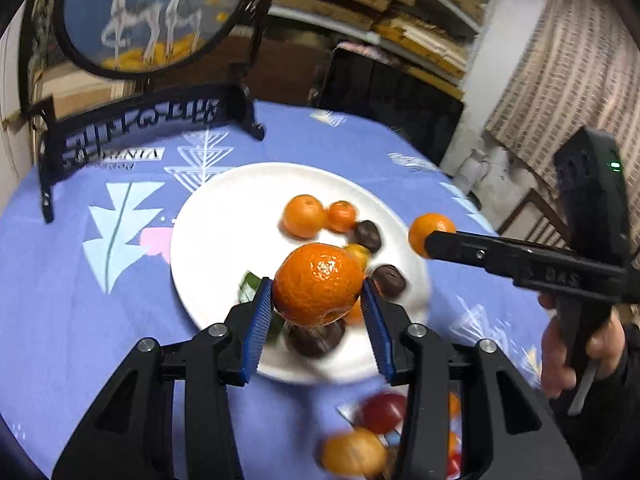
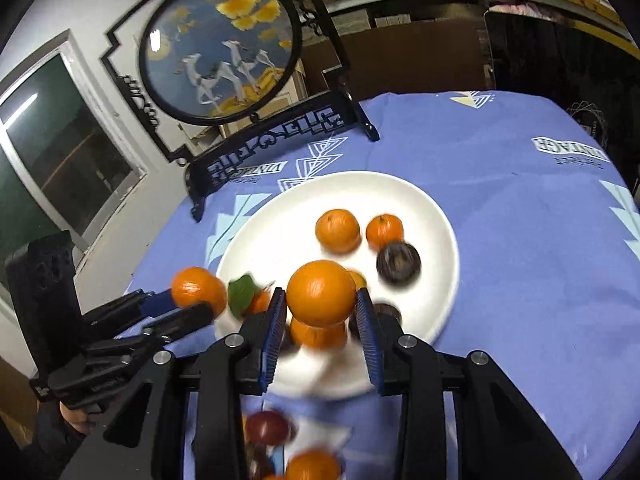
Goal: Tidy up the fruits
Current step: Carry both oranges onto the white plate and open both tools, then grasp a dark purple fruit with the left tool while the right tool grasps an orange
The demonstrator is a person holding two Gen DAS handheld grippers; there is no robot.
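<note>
Two tongs, each clamped on a mandarin, hang above the white plate [image 1: 208,240] on the blue-clothed tabletop [image 1: 80,320]. My left tongs [image 1: 318,308] pinch the left mandarin [image 1: 318,282] between their blue pads [image 1: 258,320]; in the right wrist view that same fruit [image 2: 198,290] sits at the near-left rim of the plate [image 2: 420,200]. My right tongs [image 2: 322,312] grip the right mandarin [image 2: 321,292] over the plate's near side; in the left wrist view they [image 1: 430,242] hold it [image 1: 430,232] just past the plate's right rim. On the plate lie two resting mandarins [image 2: 338,230] [image 2: 384,232], a dark round fruit [image 2: 399,261] just beside them, and a green leaf [image 2: 242,292]. Blurred loose fruits [image 2: 268,426] lie on the cloth nearer me. Behind the plate stands a round ornamental screen [image 2: 220,48].
</note>
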